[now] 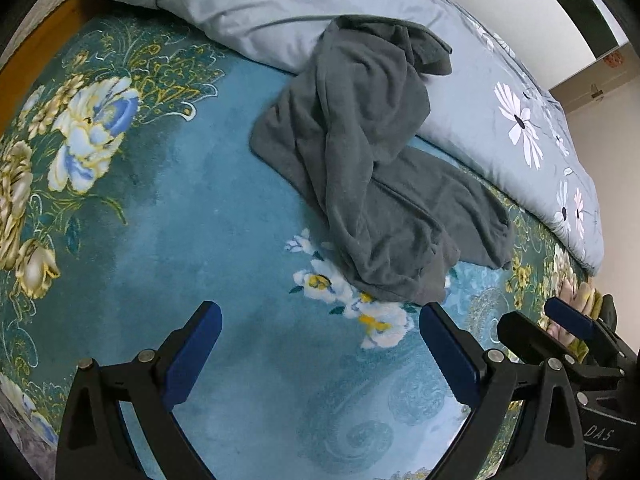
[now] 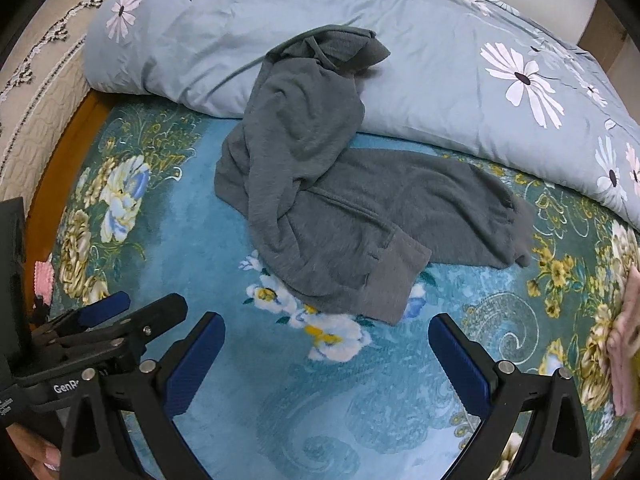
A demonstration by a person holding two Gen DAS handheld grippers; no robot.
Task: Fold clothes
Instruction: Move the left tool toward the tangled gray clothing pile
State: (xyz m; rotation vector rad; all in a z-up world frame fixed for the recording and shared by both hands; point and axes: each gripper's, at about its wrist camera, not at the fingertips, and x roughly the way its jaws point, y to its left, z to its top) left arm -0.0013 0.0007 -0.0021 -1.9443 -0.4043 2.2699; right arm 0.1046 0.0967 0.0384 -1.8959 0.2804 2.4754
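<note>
A crumpled grey hooded sweatshirt (image 1: 372, 168) lies on a teal floral bed cover (image 1: 200, 220), its hood resting up on a pale blue duvet. In the right wrist view the sweatshirt (image 2: 340, 200) shows a ribbed hem at its near corner and a sleeve stretched right. My left gripper (image 1: 320, 320) is open and empty, just short of the garment's near edge. My right gripper (image 2: 326, 328) is open and empty, close to the hem. Each gripper appears in the other's view: the right one (image 1: 560, 324) and the left one (image 2: 132, 308).
The pale blue duvet (image 2: 420, 60) with white flowers lies bunched along the far side. A wooden bed edge (image 2: 68, 152) and a cream quilted cover (image 2: 36, 92) run at the left. Pink and yellow cloth (image 2: 626, 340) sits at the right edge.
</note>
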